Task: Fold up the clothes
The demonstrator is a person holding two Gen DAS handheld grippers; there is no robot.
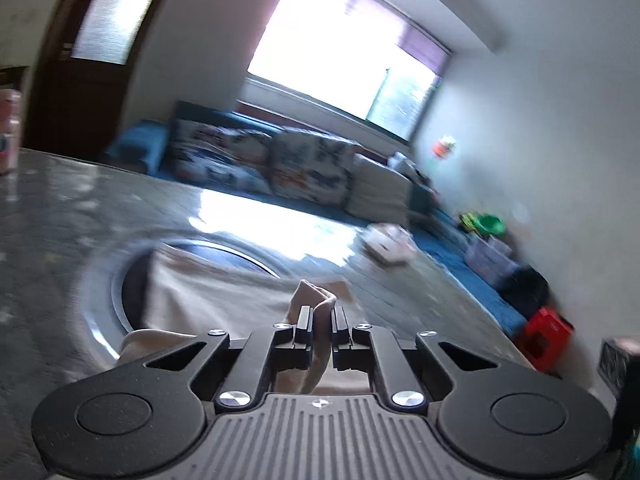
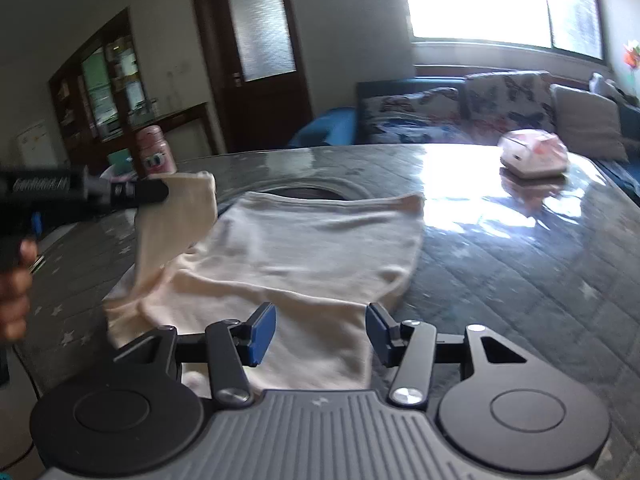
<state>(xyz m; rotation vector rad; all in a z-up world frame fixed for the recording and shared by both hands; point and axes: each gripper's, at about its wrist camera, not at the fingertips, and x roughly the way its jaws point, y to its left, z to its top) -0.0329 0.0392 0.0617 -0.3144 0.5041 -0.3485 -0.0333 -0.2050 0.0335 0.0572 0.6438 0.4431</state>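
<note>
A cream garment (image 2: 304,248) lies spread over the middle of the desk (image 2: 520,264), its near part running down toward the near edge and its far edge lying over a dark round inset in the top. The left hand-held gripper (image 1: 320,316) is pressed together on a bunched corner of the cloth; seen from the right wrist, that gripper (image 2: 156,192) holds the left flap raised off the desk, so the flap hangs in a loose fold toward the left edge. The right hand-held gripper (image 2: 320,330) is spread wide just above the near part of the cloth, with nothing between its blue pads (image 2: 262,334). The garment looks thin, soft and light: it sags and creases under its own weight and keeps no shape where lifted, so a single pinch will probably drag the rest across the glossy top. A hem or corner seems the best hold, where the doubled cloth gives the pads something to bite, with the other side pinned or lifted evenly. A pink-and-white box (image 2: 534,156) sits toward the far right corner, well apart from the cloth.
</note>
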